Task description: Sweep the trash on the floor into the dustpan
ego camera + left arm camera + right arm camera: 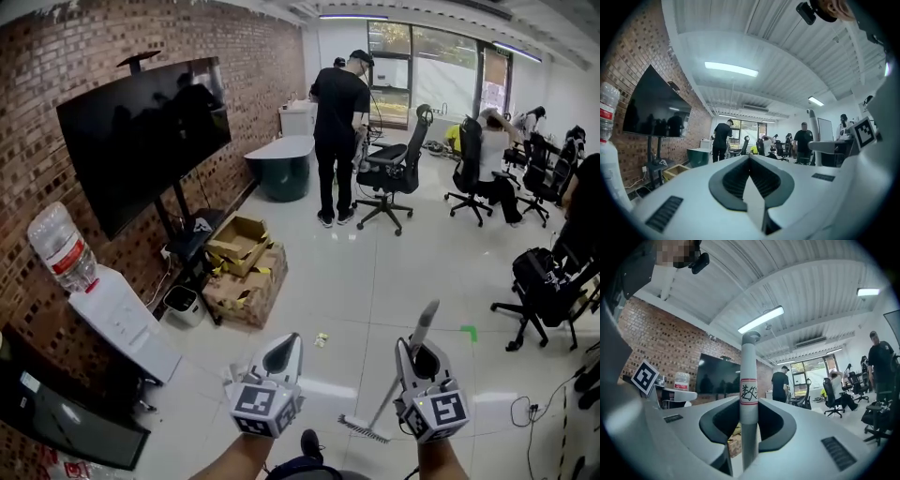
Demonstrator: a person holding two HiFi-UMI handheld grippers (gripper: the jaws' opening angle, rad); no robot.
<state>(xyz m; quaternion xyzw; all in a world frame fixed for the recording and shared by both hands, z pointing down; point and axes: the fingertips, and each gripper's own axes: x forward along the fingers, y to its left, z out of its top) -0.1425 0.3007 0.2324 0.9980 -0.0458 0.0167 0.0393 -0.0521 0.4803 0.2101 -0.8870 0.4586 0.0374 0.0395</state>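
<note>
My right gripper (424,351) (750,401) is shut on the grey broom handle (427,319) (750,371), which carries a red-edged label. The broom slants down to its bristle head (364,430) on the white floor between my arms. A small scrap of trash (322,339) lies on the floor ahead, just beyond both grippers. My left gripper (284,339) (750,158) has its jaw tips together, with a thin pale strip (753,199) pinched between the pads. What that strip belongs to is hidden. No dustpan shows in any view.
Cardboard boxes (246,272) and a water dispenser (122,319) line the brick wall at left under a TV (141,131). A person (337,131) stands ahead by office chairs (394,173). A black chair (544,291), a floor cable (525,408) and a green mark (469,332) are at right.
</note>
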